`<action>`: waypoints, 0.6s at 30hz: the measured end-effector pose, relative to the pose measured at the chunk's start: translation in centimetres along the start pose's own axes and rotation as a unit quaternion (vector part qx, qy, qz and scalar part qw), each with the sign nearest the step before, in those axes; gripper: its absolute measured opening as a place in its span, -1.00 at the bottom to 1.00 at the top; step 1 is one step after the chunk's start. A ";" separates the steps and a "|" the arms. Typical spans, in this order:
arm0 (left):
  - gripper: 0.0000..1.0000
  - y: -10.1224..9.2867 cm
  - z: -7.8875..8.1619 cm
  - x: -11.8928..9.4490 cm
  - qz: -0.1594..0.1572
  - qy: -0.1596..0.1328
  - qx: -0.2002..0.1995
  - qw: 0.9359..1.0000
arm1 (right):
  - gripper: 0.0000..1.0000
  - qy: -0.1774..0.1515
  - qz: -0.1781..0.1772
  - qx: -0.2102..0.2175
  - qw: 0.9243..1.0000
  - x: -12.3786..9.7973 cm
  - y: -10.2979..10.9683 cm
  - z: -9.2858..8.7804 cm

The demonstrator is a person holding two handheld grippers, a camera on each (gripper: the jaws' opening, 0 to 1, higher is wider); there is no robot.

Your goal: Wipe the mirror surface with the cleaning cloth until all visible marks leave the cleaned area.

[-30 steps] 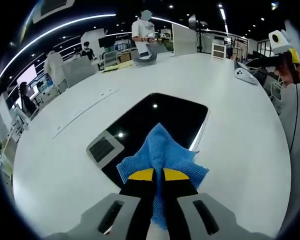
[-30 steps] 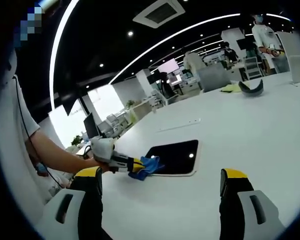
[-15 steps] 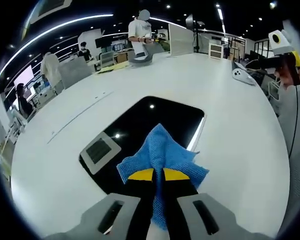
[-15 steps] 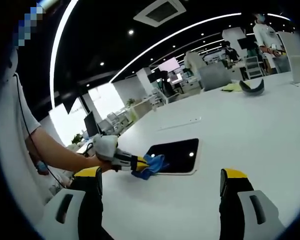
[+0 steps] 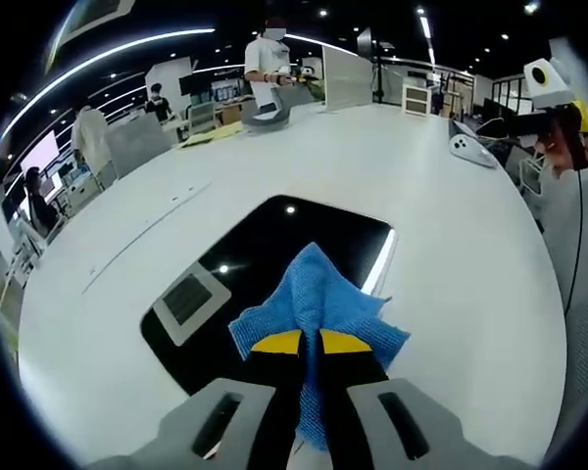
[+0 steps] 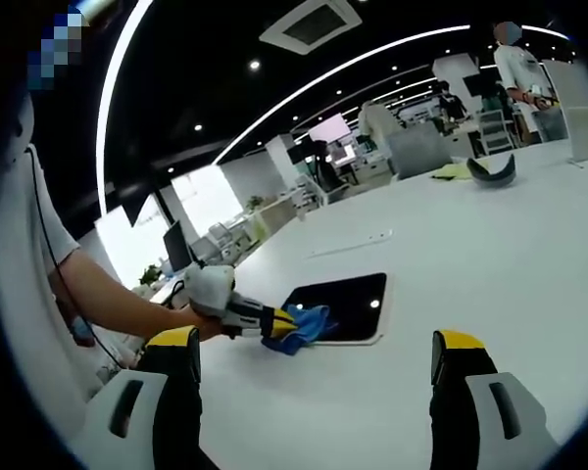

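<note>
Left tool [image 5: 310, 343]: its jaws are pressing together on the blue cleaning cloth [image 5: 317, 299], which is bunching out just ahead of the yellow tips.
Cleaning cloth: it is lying on the near edge of the mirror [image 5: 274, 259]; in the right gripper view the cloth [image 6: 304, 328] is sitting at the mirror's [image 6: 348, 305] left end, pinched by the left tool [image 6: 279, 325].
Mirror: a dark rounded panel with a pale rim, lying flat on the white desk [image 5: 441, 206] directly ahead of the left tool and reflecting ceiling lights.
Right tool [image 6: 318, 367]: its jaws are standing wide apart, gripping nothing, hovering over the desk [image 6: 490, 264] with the mirror ahead between them.
Person: a bare forearm [image 6: 113, 299] is reaching in behind the left tool.
</note>
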State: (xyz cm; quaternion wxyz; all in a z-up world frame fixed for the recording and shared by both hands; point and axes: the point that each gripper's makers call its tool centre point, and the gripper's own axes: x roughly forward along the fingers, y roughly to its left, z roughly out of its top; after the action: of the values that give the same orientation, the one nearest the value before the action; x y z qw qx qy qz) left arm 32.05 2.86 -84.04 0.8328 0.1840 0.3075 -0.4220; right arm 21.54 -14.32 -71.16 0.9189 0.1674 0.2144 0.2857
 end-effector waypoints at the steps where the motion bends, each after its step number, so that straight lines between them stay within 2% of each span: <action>1: -0.95 -0.1 0.1 0.1 -0.001 0.000 0.000 1.000 | 0.96 0.000 -0.001 -0.001 1.000 0.0 -0.1 0.0; 18: -0.95 -0.9 1.3 1.4 -0.012 -0.004 0.005 1.000 | 0.98 0.003 0.006 0.003 1.000 0.2 -0.3 -0.2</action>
State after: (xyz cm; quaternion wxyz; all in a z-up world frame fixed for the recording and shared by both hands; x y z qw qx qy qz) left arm 32.42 0.80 -84.04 0.8279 0.1834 0.3043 -0.4340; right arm 21.73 -14.42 -71.49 0.9161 0.1704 0.2174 0.2907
